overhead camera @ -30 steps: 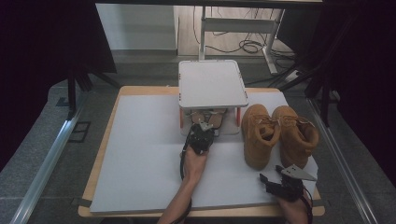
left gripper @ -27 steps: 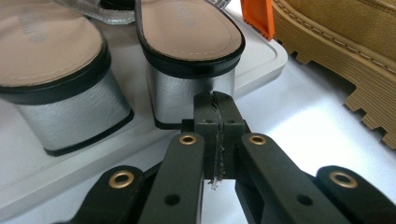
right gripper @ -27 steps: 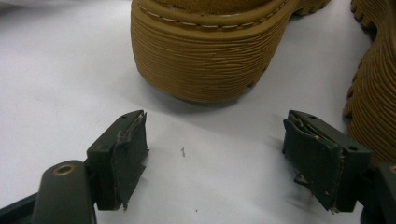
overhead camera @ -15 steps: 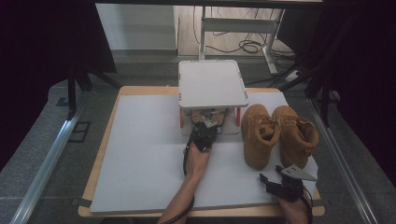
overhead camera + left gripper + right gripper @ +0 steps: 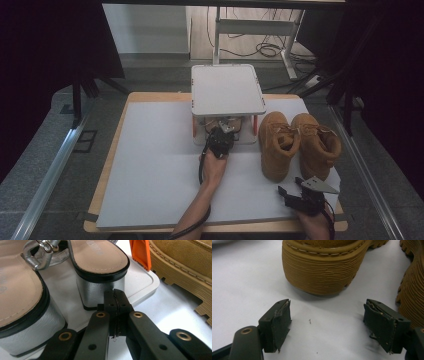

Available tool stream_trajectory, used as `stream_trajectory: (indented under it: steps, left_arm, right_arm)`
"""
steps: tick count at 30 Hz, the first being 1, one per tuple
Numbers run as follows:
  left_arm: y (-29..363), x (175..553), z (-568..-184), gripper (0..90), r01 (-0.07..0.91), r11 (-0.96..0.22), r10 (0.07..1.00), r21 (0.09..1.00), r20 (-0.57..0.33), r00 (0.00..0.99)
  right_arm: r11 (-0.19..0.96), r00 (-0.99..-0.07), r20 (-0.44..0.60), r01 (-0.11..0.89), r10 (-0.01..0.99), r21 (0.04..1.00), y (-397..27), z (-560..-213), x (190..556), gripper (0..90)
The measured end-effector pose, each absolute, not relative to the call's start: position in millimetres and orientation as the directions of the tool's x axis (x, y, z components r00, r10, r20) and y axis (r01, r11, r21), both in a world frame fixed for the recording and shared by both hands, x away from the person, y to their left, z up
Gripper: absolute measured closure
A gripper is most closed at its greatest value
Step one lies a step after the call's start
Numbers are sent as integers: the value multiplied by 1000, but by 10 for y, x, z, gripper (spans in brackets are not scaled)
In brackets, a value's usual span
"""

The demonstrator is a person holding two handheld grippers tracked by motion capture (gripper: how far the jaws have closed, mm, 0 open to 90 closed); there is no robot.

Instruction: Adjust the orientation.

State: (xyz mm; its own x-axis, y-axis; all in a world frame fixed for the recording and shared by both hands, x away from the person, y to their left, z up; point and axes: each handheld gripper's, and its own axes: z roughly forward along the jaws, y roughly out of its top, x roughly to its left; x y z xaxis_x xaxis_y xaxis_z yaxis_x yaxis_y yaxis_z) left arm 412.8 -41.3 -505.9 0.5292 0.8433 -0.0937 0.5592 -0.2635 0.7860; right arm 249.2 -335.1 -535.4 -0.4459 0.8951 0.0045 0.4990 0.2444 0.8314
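Sandals: silver block-heel pair (image 5: 100, 272) sits on rack's lower shelf (image 5: 142, 282). My left gripper (image 5: 115, 293), clamped empty, noses against one heel. Right gripper (image 5: 327, 322) wide, idle before tan boots (image 5: 300, 142); I judge boots unshelved.

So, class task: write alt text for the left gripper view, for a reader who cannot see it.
The left gripper, jaws shut together, points at the silver block heel of a sandal on a white tray. A second silver sandal stands at left; an orange post and a tan boot's ridged sole lie at right.
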Motion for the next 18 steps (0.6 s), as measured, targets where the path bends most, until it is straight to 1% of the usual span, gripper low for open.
stream_trajectory:
  steps: [9, 11, 18]
  left_arm:
    - [-421, 4136, -5059, 892, 555, -276, 841, 784, -83, 535]
    - [-431, 4130, -5057, 872, 554, -278, 840, 784, -81, 536]
    - [-434, 4097, -5039, 741, 557, -279, 840, 782, -82, 537]
  right_arm:
    - [244, -446, 5, 500, 895, 831, -3351, -5353, 2491, 216]
    - [244, -446, 5, 500, 895, 831, -3350, -5353, 2491, 216]
    - [243, -445, 6, 500, 895, 831, -3351, -5353, 2490, 216]
